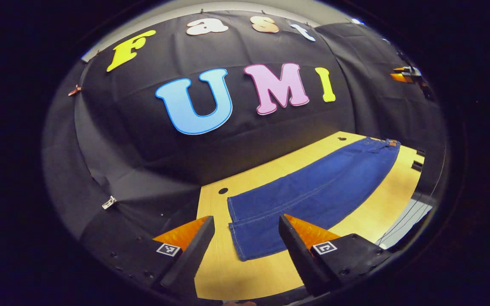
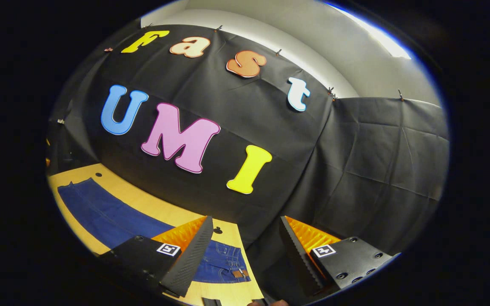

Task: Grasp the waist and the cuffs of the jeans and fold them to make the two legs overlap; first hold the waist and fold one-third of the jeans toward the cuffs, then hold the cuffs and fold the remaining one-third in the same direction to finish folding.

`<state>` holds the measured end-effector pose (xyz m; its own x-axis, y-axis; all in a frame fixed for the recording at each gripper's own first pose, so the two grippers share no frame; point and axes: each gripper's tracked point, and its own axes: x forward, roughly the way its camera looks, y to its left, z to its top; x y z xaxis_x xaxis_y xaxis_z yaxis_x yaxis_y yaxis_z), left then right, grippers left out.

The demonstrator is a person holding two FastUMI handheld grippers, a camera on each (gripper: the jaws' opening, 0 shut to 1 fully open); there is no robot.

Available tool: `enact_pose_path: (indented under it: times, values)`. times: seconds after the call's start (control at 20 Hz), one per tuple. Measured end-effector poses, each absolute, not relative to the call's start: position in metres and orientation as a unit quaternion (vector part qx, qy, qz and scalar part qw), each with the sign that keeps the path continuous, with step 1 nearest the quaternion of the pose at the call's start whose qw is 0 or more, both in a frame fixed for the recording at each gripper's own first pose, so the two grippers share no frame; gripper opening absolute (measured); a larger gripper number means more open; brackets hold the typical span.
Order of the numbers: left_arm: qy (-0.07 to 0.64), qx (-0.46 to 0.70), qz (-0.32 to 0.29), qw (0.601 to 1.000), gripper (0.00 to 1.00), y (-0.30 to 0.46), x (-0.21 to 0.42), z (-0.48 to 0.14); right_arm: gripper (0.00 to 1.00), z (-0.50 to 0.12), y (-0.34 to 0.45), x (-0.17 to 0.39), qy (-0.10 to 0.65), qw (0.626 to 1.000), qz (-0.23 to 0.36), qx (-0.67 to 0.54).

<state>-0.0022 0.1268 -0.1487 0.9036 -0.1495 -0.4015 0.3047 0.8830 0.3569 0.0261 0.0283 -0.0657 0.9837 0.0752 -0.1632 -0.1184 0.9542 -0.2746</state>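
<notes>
In the left gripper view, the left gripper has its two fingers wide apart and holds nothing. Just ahead of the fingertips lie the cuffs of one pair of jeans. The jeans are dark blue with lighter seams and lie flat on the wooden table, the two legs side by side. They stretch away from this gripper toward the waist at the far right, where a small brown patch shows. The gripper hovers above the table edge and looks down along the legs.

In the right gripper view, the right gripper also has its fingers spread and empty. The waist lies below its left finger, partly hidden by it, and the legs run away to the left. One round hole in the table sits between the fingers.
</notes>
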Motion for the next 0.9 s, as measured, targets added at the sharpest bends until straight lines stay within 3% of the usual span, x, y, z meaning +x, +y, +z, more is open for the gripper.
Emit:
enact_pose_path:
  times: [0.4, 0.6, 0.9]
  values:
    - [0.245, 0.343, -0.286, 0.861, 0.97, 0.084, -0.008, -0.219, 0.96, -0.152, 0.066, 0.016, 0.128, 0.947, 0.186, -0.228]
    - [0.281, 0.405, -0.342, 0.8, 0.97, 0.081, -0.001, -0.275, 0.96, -0.224, 0.07, 0.009, 0.175, 0.895, 0.256, -0.321]
    - [0.333, 0.501, -0.372, 0.707, 0.97, 0.108, 0.012, -0.344, 0.96, -0.347, 0.061, -0.007, 0.245, 0.789, 0.356, -0.437]
